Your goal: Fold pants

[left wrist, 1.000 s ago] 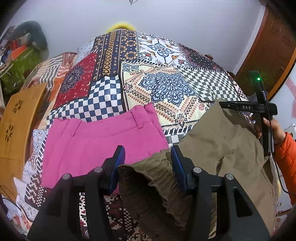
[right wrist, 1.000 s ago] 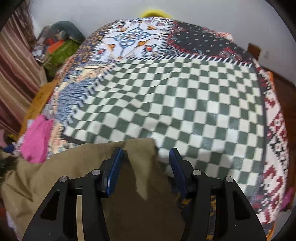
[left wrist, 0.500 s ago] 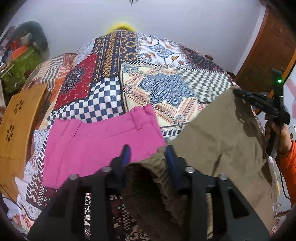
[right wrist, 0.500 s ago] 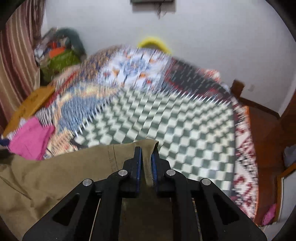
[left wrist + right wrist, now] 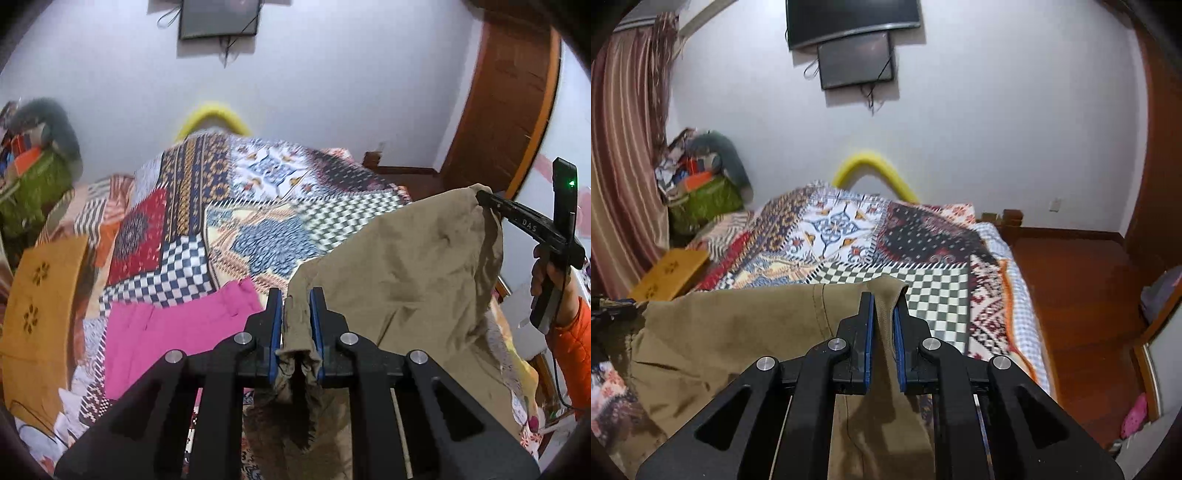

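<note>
Since one second ago both grippers have gone from standing open around the cloth to clamped on it, and the garment has risen off the bed. Left gripper [image 5: 296, 321]: blue-padded fingers pinch a bunched, gathered edge of the olive-khaki cotton pants [image 5: 406, 266]. Right gripper [image 5: 883, 325]: fingers closed on a flat corner of the same pants [image 5: 746, 332]; in the left wrist view this tool [image 5: 484, 197] holds the far corner high. Between the two grips the cloth hangs as a slack, wrinkled sheet above the near part of the patchwork-print bedspread [image 5: 258, 236]. Just beyond the left gripper lies a pink pair of trousers [image 5: 166, 332], flat on the spread. Further off: a yellow curved foam headboard rail [image 5: 871, 162] and a wall-mounted dark screen [image 5: 853, 26].

Assessment: task at an early stage. The grasp and lift are secured; no fold is evident yet. Spreading, creasing and laying down remain.
</note>
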A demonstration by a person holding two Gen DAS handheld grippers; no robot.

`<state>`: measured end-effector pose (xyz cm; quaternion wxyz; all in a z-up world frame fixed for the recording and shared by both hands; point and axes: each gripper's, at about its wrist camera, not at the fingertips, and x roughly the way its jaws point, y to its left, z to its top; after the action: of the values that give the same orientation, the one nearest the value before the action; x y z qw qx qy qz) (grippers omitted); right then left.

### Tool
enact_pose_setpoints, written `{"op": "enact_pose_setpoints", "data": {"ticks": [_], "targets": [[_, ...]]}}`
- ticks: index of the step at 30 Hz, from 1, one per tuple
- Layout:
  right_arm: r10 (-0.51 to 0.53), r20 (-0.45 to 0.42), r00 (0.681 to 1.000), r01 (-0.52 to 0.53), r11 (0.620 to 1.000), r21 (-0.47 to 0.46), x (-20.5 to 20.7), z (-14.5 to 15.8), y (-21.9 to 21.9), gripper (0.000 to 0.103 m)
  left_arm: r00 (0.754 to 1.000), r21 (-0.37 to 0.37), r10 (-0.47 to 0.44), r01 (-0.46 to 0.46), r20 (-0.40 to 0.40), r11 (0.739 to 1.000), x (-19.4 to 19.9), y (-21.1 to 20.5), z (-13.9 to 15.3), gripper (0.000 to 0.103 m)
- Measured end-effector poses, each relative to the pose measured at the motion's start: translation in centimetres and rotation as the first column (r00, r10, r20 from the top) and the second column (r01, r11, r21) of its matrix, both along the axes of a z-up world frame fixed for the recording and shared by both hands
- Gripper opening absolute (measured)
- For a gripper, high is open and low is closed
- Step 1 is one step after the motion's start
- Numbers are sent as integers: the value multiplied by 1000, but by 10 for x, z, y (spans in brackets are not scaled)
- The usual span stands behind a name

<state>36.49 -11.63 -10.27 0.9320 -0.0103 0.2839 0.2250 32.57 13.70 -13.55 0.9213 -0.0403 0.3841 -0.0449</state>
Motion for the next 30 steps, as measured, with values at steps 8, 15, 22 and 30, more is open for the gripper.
{"op": "enact_pose_setpoints", "data": {"ticks": [8, 15, 22, 30], "targets": [[-25, 12, 1000, 25, 999, 38, -51, 17, -30, 8, 998, 10, -63, 63, 24, 998, -41, -24, 22, 14], [-28, -6, 1000, 29, 997, 68, -95, 14, -43, 8, 993, 29, -114, 114, 2, 993, -82, -39, 17, 14], [-36, -54, 998, 42, 992, 115, -137, -1, -57, 9, 986, 32, -168, 168, -20, 985, -121, -47, 5, 14], [-31, -157, 987, 49, 993, 111, -179, -36, -67, 9, 979, 23, -191, 193, -73, 981, -159, -53, -19, 14]]}}
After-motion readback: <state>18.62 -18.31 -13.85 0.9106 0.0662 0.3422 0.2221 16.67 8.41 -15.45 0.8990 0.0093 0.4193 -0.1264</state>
